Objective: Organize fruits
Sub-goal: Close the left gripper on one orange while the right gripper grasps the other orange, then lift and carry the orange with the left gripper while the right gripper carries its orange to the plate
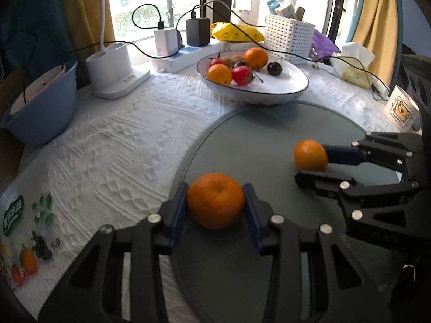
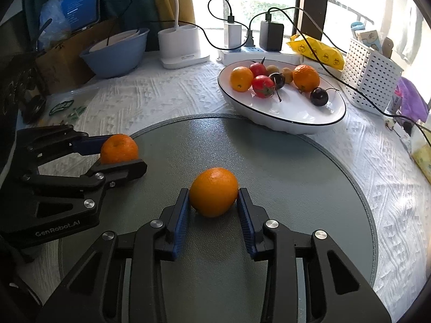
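Left gripper (image 1: 215, 207) — orange (image 1: 215, 204) between fingers, right likewise

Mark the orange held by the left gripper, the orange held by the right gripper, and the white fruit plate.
Round orange in left gripper (image 1: 215, 204): left wrist view, its front skin.
Round orange in right gripper (image 2: 213, 191): right wrist view, its front skin.
White oval black-rimmed fruit plate (image 2: 291, 113): right wrist view, bare inner surface.

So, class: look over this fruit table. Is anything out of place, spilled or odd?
Nothing is spilled or damaged. Two oranges sit on the grey mat away from the plate: one in the left gripper, one in the right gripper.
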Available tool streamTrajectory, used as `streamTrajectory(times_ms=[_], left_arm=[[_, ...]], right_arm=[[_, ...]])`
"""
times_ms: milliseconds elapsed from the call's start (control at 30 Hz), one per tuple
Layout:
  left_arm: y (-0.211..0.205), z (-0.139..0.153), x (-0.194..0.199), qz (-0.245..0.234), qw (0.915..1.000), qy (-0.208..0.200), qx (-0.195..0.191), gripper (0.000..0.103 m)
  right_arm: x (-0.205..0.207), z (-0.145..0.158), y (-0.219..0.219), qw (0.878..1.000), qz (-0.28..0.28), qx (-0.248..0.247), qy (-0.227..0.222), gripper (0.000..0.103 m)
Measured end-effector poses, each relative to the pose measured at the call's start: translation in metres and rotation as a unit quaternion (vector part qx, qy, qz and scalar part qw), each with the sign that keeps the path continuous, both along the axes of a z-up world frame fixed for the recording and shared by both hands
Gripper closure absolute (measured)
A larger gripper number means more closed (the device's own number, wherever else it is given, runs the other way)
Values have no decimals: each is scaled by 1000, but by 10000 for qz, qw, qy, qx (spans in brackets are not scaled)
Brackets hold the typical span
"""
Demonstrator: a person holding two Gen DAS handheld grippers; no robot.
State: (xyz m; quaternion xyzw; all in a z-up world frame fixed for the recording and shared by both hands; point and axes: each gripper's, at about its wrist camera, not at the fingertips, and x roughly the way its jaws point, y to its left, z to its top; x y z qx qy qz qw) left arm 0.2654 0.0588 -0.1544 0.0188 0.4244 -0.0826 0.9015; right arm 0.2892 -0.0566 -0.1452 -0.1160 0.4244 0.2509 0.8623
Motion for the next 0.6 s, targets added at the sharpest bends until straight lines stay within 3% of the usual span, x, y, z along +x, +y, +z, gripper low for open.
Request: streamTrajectory(times_ms=[600], left_arm=[[-18,22,-28,-58,9998,-210,8,63]], right_arm=[[-23,15,-13,9998,-31,71,-192,66]])
